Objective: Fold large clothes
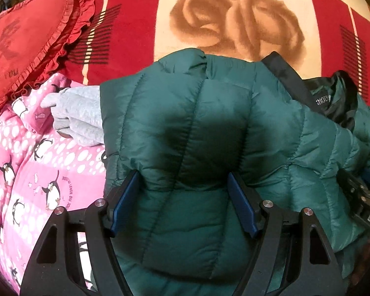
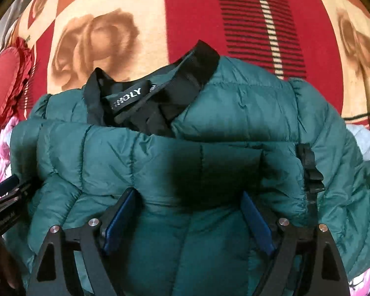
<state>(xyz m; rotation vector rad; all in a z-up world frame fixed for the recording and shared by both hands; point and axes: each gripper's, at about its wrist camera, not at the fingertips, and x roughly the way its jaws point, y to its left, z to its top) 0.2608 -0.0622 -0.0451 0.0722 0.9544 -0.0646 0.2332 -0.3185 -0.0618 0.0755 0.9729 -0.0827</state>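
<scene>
The green quilted puffer jacket [image 1: 209, 128] lies bunched on a red and cream rose-print blanket [image 1: 234, 19], its black collar [image 2: 185, 74] and label turned up. The left gripper [image 1: 183, 197] sits low over the jacket's padded panel, its blue fingers [image 1: 124, 202] spread apart with a bulge of fabric rising between them, not pinched. The right gripper [image 2: 188, 212] stands likewise, jaws wide, pressed into the jacket just below the collar. A pink penguin-print cloth [image 1: 37, 162], a grey garment [image 1: 81, 118] and a red frilled cushion [image 1: 29, 39] lie to the left.
</scene>
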